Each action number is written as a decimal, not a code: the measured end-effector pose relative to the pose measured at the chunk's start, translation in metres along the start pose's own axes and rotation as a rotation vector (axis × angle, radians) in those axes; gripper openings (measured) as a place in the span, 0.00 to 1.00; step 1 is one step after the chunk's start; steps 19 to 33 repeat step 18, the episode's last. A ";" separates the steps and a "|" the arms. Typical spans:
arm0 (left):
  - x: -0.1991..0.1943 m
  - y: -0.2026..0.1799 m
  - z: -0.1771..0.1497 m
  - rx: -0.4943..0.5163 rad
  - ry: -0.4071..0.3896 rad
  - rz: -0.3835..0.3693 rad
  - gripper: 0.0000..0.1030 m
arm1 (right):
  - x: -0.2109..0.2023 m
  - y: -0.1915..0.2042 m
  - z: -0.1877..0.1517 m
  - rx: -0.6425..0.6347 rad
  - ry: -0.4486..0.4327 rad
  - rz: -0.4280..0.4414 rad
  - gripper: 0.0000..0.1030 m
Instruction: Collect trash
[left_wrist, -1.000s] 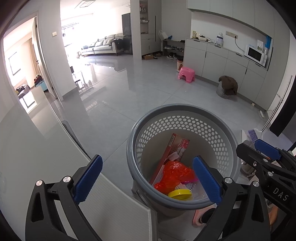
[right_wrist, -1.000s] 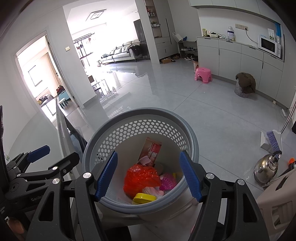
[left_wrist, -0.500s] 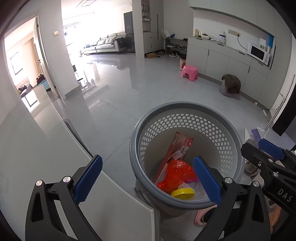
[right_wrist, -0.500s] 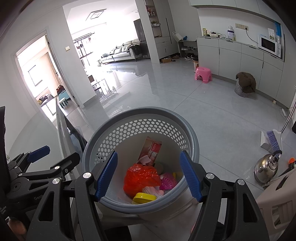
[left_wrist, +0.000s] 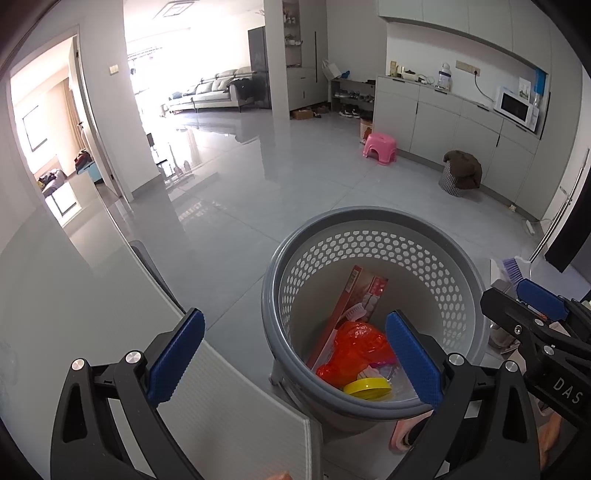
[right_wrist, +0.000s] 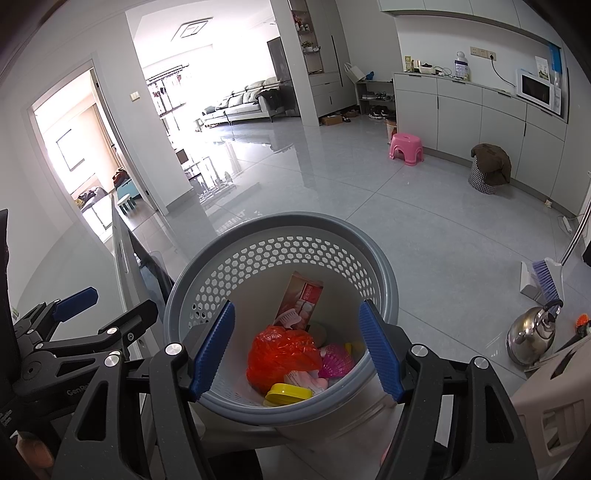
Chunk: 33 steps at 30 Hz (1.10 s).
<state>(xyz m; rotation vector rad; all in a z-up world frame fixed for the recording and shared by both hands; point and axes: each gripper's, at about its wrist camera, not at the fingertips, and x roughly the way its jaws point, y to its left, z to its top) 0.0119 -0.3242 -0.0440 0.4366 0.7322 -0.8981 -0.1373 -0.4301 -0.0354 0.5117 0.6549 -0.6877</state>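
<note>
Both tongs tilted down toward grey basket on floor, side by side. Left tongs: jaws wide apart, nothing between pads; left pad over white table edge, right pad over basket rim. Right tongs: jaws spread wide, nothing gripped; pads either side of basket opening, above rim, not pressing it as far as visible. Trash inside basket: red plastic bag, yellow lid, pink box leaning on wall, pink bits alongside. Kettle & broom on floor, right of basket. Pink stool well apart, near cabinets.
</note>
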 end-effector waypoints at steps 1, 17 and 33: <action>0.000 0.000 0.001 0.000 0.001 -0.001 0.94 | 0.000 0.000 0.000 -0.001 0.000 0.000 0.65; -0.003 0.000 0.000 -0.003 -0.008 -0.001 0.94 | 0.001 0.000 -0.001 -0.002 0.002 0.001 0.65; -0.003 0.000 0.000 -0.002 -0.008 -0.001 0.94 | 0.001 -0.001 -0.002 -0.003 0.001 0.001 0.65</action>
